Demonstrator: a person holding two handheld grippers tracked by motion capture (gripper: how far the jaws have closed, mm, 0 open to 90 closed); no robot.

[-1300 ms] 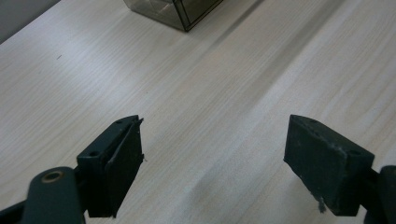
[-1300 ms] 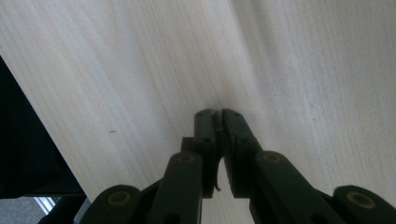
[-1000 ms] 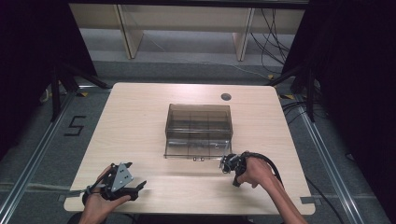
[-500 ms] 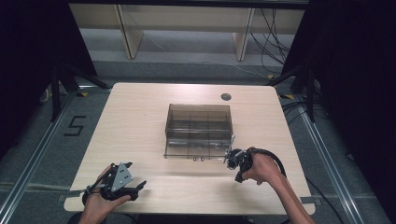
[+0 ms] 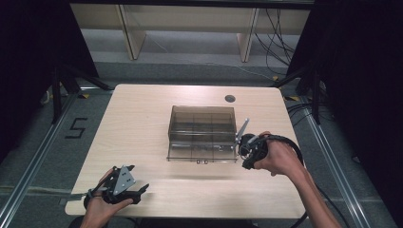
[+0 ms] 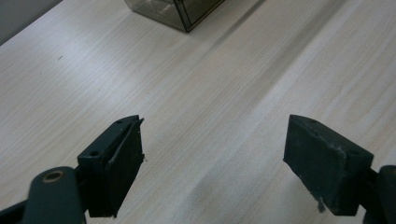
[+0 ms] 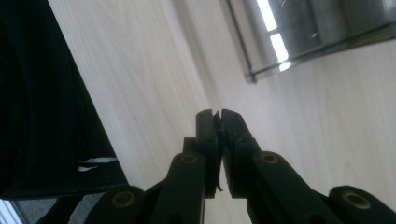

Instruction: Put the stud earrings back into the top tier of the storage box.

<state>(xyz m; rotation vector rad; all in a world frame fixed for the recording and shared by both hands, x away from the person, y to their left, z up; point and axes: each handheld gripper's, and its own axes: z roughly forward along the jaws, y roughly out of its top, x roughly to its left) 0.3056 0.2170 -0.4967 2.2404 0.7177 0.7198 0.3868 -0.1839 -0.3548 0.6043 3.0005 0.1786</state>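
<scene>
My right gripper (image 7: 217, 116) has its jaws pressed together with nothing between them, held just off the right front corner of the smoked clear box (image 5: 202, 133), which sits mid-table (image 5: 142, 109). In its own view I see one box corner, the rest cut off. My left gripper (image 6: 212, 154) is spread wide over bare wood near the front left edge; I cannot make out the box's contents through the tinted walls.

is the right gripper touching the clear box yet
Apart. In the right gripper view the right gripper has its jaws shut with bare table ahead of them, and the clear box sits off to the upper right across a strip of wood.
</scene>
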